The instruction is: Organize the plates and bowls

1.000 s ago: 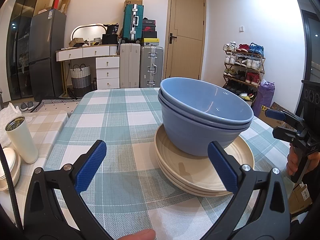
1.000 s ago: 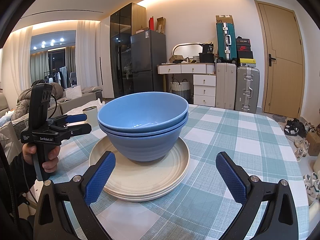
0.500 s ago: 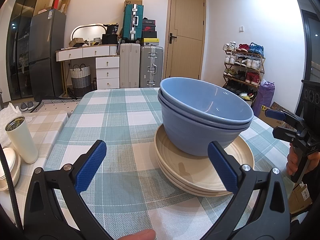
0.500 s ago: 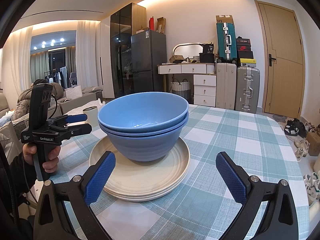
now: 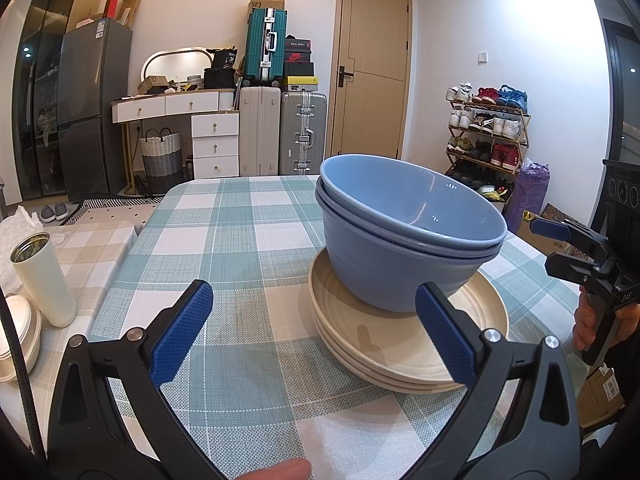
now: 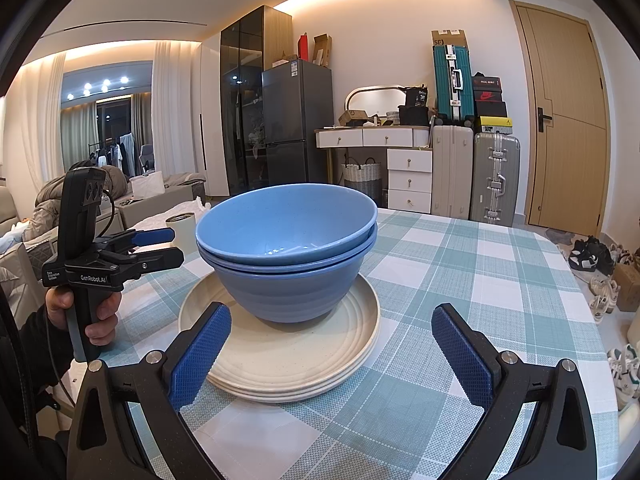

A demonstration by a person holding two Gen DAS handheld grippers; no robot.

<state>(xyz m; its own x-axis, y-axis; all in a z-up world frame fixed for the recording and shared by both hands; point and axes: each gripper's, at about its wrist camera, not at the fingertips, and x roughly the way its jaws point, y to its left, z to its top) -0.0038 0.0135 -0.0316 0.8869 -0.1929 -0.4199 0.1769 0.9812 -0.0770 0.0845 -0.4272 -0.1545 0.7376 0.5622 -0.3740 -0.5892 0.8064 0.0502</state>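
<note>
Your left gripper (image 5: 314, 330) has its jaws spread wide, holding nothing. Your right gripper (image 6: 330, 356) is likewise wide and empty. 2 nested blue bowls (image 5: 408, 232) sit on a stack of cream plates (image 5: 404, 344) on the checked tablecloth (image 5: 240, 240), at 1 o'clock from your left gripper and 11 o'clock from your right. A white tumbler (image 5: 42, 280) stands at 9 o'clock in the left view.

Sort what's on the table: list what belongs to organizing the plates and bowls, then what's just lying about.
Part of the job:
- blue bowls, two nested, standing on the plates
- cream plates, stacked on the checked tablecloth

Just lying about:
- white tumbler, off the left table edge
- white lidded dish, beside it
</note>
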